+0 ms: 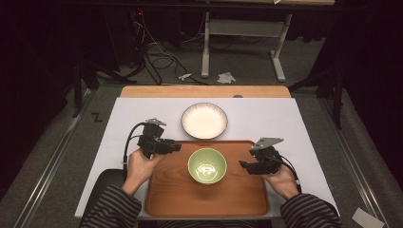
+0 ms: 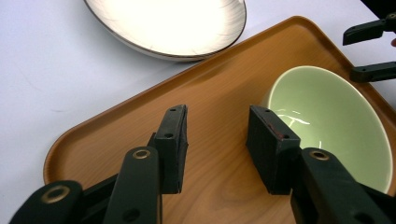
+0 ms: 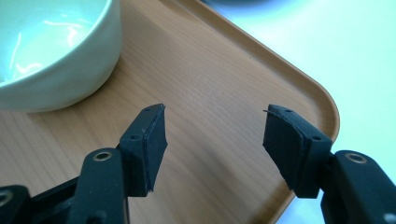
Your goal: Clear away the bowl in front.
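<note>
A pale green bowl stands on a wooden tray near the table's front edge. A white plate lies just beyond the tray. My left gripper hovers over the tray's left part, open, nothing between its jaws, the bowl just to its right. My right gripper hangs open over the tray's right part, jaws empty, pointing toward the bowl. In the left gripper view the right gripper's fingertips show beyond the bowl.
A white sheet covers the table, with a wooden strip at the far edge. Striped sleeves come in from the bottom. Beyond the table are a white frame's legs, cables and paper scraps on the floor.
</note>
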Motion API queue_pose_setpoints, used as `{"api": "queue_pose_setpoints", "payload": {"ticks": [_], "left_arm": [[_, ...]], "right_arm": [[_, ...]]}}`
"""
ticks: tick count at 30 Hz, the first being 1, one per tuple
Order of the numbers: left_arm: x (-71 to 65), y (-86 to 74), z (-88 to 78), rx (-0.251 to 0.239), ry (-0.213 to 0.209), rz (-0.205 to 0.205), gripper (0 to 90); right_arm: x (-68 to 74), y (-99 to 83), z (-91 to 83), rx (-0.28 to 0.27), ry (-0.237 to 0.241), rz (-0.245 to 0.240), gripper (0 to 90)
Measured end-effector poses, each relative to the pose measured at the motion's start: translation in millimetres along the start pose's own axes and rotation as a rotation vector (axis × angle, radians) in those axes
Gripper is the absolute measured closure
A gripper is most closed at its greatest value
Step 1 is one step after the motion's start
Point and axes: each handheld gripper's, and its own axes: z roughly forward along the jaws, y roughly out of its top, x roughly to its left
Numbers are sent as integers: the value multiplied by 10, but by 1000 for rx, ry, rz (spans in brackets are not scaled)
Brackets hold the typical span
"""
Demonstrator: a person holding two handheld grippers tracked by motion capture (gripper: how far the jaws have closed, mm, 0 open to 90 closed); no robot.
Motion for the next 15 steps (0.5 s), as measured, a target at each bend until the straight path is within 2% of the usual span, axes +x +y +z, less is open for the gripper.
{"api": "queue_pose_setpoints", "payload": {"ticks": [15], "left_arm": [[141,-42,123,14,50,-20,563]], "right_arm": [[6,1,-4,-2,1,-7,406]]}}
